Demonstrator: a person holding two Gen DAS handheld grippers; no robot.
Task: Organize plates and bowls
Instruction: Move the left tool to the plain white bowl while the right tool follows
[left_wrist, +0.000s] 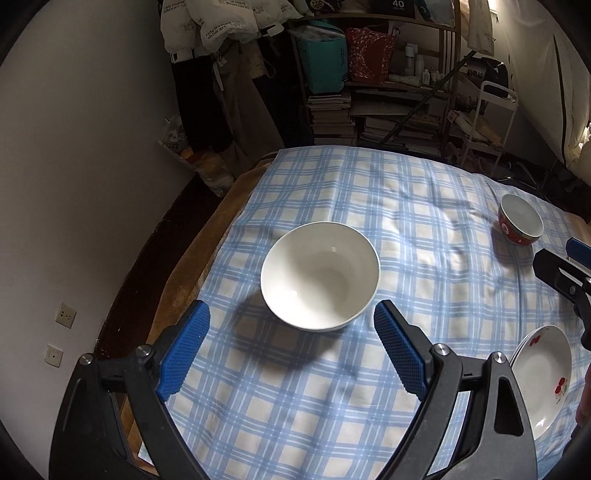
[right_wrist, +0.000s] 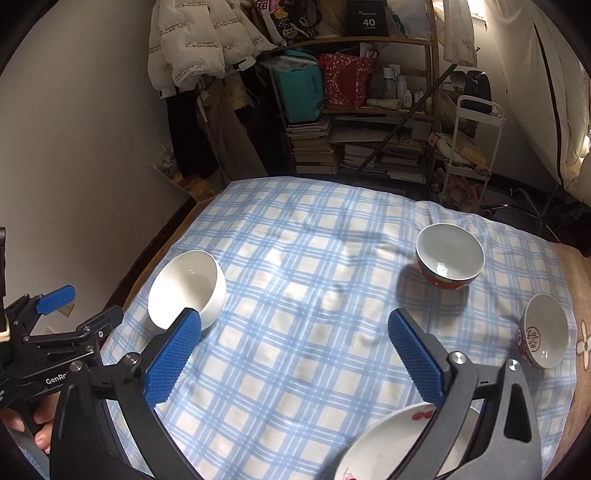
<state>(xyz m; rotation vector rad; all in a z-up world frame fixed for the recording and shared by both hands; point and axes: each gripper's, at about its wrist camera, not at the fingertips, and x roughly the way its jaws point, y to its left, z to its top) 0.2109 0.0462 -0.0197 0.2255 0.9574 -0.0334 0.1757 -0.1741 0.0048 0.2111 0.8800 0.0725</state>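
A large white bowl (left_wrist: 320, 275) stands on the blue checked cloth (left_wrist: 406, 206), just beyond my left gripper (left_wrist: 291, 317), which is open and empty. The bowl also shows in the right wrist view (right_wrist: 186, 288). A red bowl with a white inside (left_wrist: 521, 223) (right_wrist: 449, 256) stands at the far right. A smaller red patterned bowl (right_wrist: 543, 331) sits near the right edge. White plates with a cherry print (left_wrist: 543, 373) (right_wrist: 384, 443) are stacked at the near right, under my right gripper (right_wrist: 295, 328), which is open and empty.
A grey wall (left_wrist: 92, 166) runs along the table's left edge. Behind the table stand a bookshelf with books and bags (left_wrist: 369, 74), hanging coats (left_wrist: 207, 29) and a white trolley (left_wrist: 491, 118). A brown cloth (right_wrist: 583, 350) lies at the right edge.
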